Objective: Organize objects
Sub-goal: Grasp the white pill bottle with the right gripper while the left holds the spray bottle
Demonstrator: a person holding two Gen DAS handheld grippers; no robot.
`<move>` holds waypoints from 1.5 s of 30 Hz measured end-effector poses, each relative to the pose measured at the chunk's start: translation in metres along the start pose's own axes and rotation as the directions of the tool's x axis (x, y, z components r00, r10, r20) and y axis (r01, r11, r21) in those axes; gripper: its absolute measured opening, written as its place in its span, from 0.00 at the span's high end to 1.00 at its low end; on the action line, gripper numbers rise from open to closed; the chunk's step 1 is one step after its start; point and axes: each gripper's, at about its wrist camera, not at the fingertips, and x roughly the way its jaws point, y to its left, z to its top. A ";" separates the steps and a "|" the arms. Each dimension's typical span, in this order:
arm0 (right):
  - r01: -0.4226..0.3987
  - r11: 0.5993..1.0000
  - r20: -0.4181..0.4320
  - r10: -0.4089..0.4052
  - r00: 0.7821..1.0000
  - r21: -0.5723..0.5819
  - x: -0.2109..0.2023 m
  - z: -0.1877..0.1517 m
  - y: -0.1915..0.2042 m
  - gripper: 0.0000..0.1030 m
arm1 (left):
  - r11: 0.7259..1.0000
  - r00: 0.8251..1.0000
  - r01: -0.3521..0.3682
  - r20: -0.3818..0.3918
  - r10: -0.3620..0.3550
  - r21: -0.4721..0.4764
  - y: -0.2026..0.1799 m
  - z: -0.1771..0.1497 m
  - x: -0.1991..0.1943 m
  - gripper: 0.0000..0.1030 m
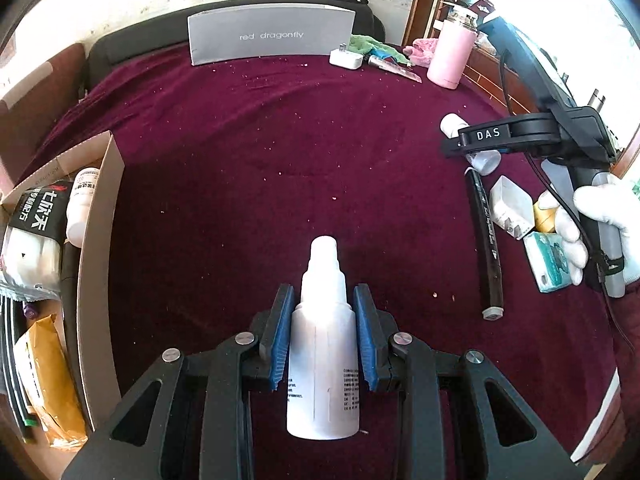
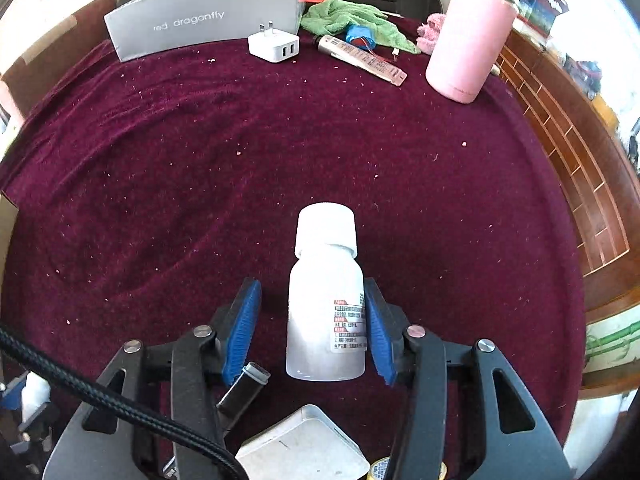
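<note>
My left gripper (image 1: 324, 296) is shut on a white spray bottle (image 1: 324, 344), its blue pads pressing both sides, nozzle pointing away over the maroon cloth (image 1: 280, 140). A cardboard box (image 1: 96, 248) with packets and a white bottle stands to its left. My right gripper (image 2: 312, 292) is open around a white pill bottle (image 2: 326, 304): the right pad touches its label side, the left pad stands clear. In the left wrist view the right gripper (image 1: 480, 148) shows at the right, held by a white-gloved hand (image 1: 592, 220).
A grey shoe box (image 1: 272, 34), white charger (image 2: 274, 46), green cloth (image 2: 348, 20), tube (image 2: 360, 58) and pink flask (image 2: 468, 36) stand at the back. A black marker (image 1: 486, 240), white box (image 1: 512, 208) and teal box (image 1: 548, 260) lie at the right. A cable plug (image 2: 248, 384) hangs by my right gripper.
</note>
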 end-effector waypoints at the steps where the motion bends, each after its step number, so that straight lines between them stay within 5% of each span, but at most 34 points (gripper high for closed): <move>1: -0.011 1.000 0.000 0.011 1.000 0.015 0.002 0.001 -0.002 0.52 | 1.000 1.000 -0.004 0.006 0.004 -0.004 0.000 0.000 0.000 0.74; 10: -0.124 0.989 0.108 0.115 0.987 0.078 0.001 -0.008 -0.005 0.23 | 0.995 0.998 -0.068 0.006 0.067 0.074 -0.024 -0.002 0.007 0.46; 21: -0.180 0.979 0.133 0.167 0.977 0.091 0.001 -0.009 -0.009 0.19 | 0.993 0.995 -0.099 -0.008 0.099 0.068 -0.028 0.000 0.013 0.27; 45: -0.193 0.976 0.139 0.179 0.974 0.097 0.001 -0.009 -0.010 0.19 | 0.992 0.993 -0.117 -0.022 0.119 0.053 -0.024 -0.001 0.015 0.13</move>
